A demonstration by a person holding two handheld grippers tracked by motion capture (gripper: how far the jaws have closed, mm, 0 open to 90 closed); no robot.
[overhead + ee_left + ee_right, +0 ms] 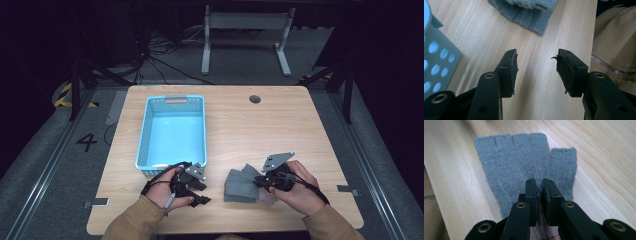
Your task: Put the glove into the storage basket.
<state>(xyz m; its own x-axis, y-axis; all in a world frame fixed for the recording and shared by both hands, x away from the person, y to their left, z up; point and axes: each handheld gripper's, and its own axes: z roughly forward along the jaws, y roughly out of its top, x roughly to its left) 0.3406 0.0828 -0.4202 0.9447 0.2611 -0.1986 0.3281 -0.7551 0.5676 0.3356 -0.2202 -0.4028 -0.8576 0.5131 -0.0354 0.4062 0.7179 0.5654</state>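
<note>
On the near part of the wooden table (280,125), a grey fingerless glove (240,184) lies flat, a little right of the middle and close to the person's edge. The right gripper (261,182) sits at the glove's right side, held in the person's right hand (295,187). In the right gripper view the right gripper's jaws stand nearly together, pinching the knitted fabric of the glove (524,167) at its wrist end; the four short finger stubs and the thumb point away from the camera. The left gripper (200,192) rests in the left hand (167,192) just left of the glove and apart from it, near the front corner of the light blue basket (145,140). In the left gripper view the left gripper's jaws are spread with only bare wood between them; the glove's edge (529,12) lies ahead of them, untouched, and the basket's perforated wall (439,60) stands at the left. A tan sleeve (616,37) shows at the right.
</note>
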